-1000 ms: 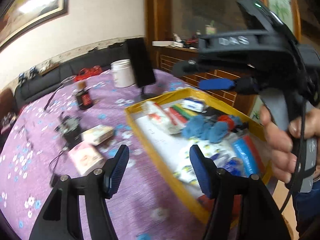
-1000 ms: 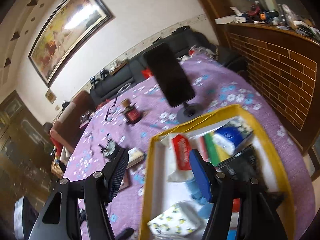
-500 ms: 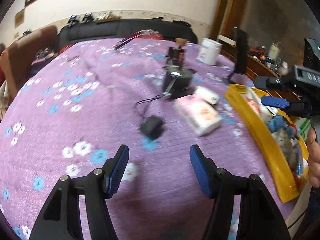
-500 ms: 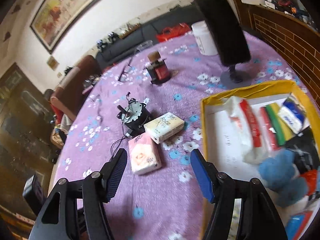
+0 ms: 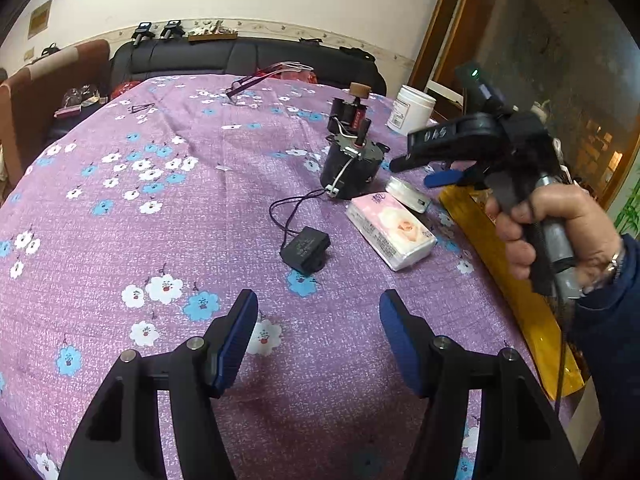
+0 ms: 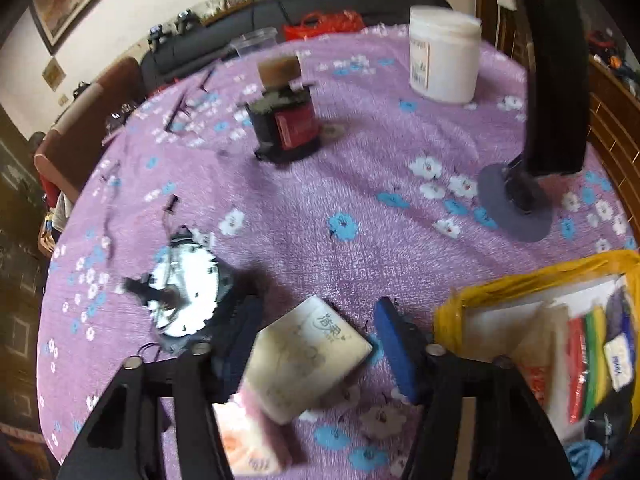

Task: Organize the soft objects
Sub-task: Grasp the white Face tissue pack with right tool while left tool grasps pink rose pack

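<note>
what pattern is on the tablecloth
Purple tablecloth with small white and blue flowers, clearest in the left wrist view.

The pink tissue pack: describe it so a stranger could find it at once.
Start at the yellow tray on the purple flowered tablecloth. Just outside its rim lies the pink tissue pack. Unlike the plain whitish tissue pack behind it, it bears a rose picture.

Two downward wrist views, shared tablecloth (image 5: 200, 208)

Closing right tongs (image 6: 316, 344) straddle cream tissue pack (image 6: 306, 360).
</note>
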Action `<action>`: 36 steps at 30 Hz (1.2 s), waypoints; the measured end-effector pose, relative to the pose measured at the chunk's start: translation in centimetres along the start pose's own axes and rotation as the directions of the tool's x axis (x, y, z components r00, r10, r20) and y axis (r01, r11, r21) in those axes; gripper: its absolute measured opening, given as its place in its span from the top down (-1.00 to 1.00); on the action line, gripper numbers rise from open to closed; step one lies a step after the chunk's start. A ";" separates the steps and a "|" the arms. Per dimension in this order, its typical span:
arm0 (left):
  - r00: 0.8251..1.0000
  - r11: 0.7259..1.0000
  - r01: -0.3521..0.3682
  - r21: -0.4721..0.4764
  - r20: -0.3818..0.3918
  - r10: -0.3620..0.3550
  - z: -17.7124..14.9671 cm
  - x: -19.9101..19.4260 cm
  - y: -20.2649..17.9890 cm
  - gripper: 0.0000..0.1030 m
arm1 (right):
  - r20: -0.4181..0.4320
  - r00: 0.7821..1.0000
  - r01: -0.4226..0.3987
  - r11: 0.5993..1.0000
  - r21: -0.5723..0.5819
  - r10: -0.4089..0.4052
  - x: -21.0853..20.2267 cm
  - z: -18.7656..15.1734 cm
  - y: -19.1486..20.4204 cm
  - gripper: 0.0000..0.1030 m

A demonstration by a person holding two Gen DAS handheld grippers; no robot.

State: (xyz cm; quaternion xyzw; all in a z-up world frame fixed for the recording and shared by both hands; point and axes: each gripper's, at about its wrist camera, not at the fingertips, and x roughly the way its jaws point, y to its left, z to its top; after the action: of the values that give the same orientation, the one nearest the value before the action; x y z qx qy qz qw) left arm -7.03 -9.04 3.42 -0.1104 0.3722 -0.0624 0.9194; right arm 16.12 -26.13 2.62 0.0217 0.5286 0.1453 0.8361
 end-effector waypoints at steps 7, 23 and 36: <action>1.000 1.000 0.006 -0.016 0.006 -0.006 0.0 -0.1 0.4 -0.21 | -0.061 0.995 -0.079 0.994 -0.071 0.074 -0.5 -3.3 2.2 -0.02; 0.999 0.992 -0.033 -0.123 -0.030 0.029 -2.2 -4.0 5.7 -0.22 | -0.056 0.974 -0.227 0.952 -0.204 0.220 -7.1 -13.6 4.4 -0.30; 0.999 0.991 -0.031 -0.127 -0.043 0.026 -2.4 -4.5 5.0 -0.22 | -0.016 0.989 -0.143 0.909 -0.393 0.149 -6.7 -17.7 7.0 -0.21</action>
State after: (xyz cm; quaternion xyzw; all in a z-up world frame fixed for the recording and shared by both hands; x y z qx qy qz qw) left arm -11.81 -3.64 3.51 -0.1626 0.3960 -0.0276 0.9033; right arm -3.82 -23.29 2.00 -0.1058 0.4797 0.3102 0.8139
